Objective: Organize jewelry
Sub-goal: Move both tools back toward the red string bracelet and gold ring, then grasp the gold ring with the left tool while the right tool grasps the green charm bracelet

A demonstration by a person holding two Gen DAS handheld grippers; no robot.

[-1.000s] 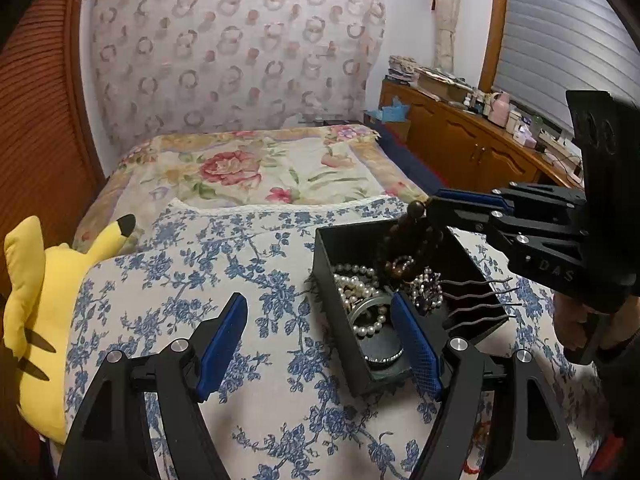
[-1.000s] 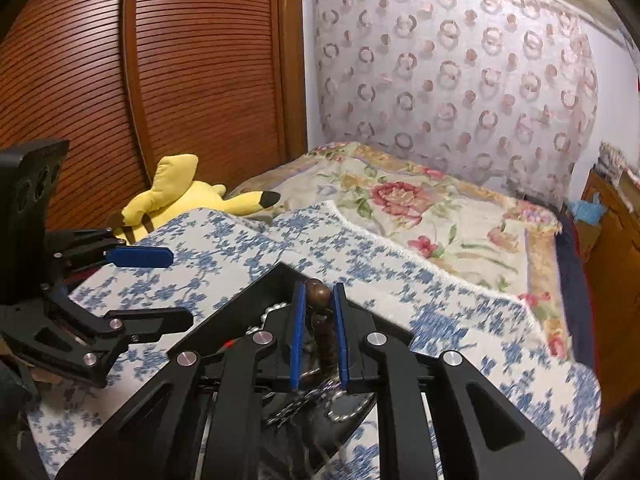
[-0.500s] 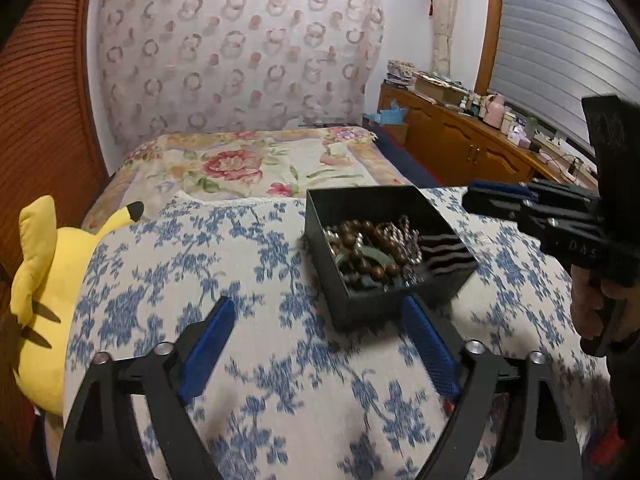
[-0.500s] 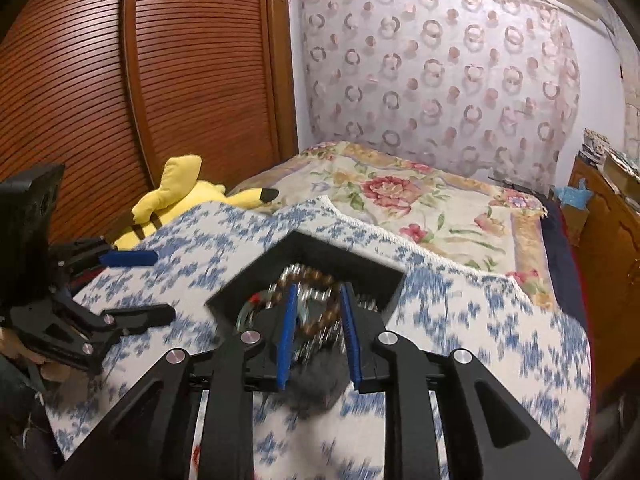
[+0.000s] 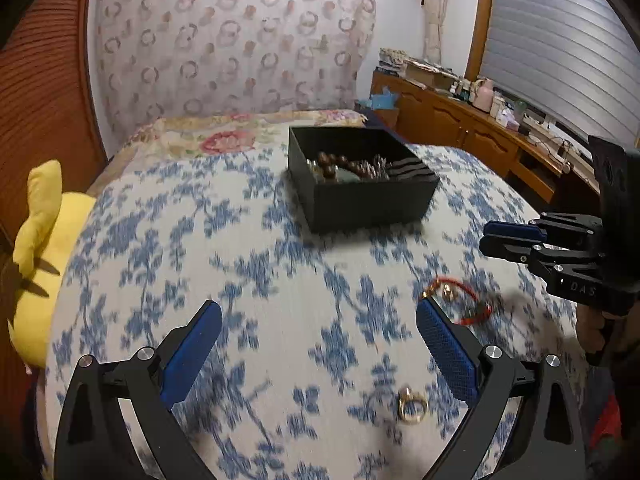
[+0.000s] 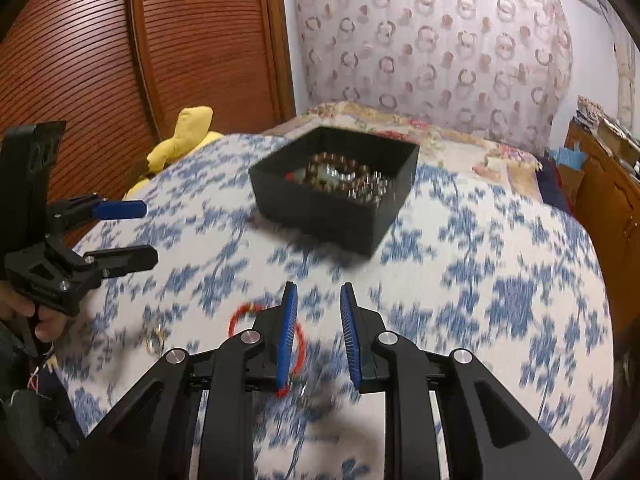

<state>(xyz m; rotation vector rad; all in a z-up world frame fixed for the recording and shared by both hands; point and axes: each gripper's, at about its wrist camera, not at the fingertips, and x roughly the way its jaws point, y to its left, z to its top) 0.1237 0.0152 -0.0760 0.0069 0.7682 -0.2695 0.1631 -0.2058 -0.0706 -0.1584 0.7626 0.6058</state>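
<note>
Most of the jewelry already sits in your black box, toward the far edge of the bed: dark wooden beads, something pale green and a glittery metal piece lie heaped together. The box looks rigid and matte, with wavy slotted dividers on one side.

Two pieces are left on the blue-flowered quilt near the bed's front edge: a thin red cord bracelet with small gold charms, limp and easily snagged, and a gold ring, small, hard and smooth.

Your left tool stands wide apart and empty, the ring just inside its right finger. Your right tool is slightly parted, holding nothing, over the bracelet.
</note>
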